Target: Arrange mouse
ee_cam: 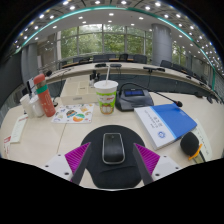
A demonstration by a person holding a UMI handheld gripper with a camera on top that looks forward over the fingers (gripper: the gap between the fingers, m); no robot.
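Observation:
A dark grey computer mouse (113, 148) with a silver rim lies on a black mouse pad (112, 174) at the near edge of the light table. My gripper (113, 152) is open. The mouse stands between the fingers, resting on the pad, with a gap on each side. The left magenta pad (76, 158) and the right magenta pad (147, 158) flank it without touching it.
Beyond the mouse stand a paper cup with a green band (106, 95), a black pouch (132, 97) and a blue-and-white book (165, 122). An orange bottle (43, 95) and coloured leaflets (72, 113) lie to the left. A dark round object (190, 145) sits right of the fingers.

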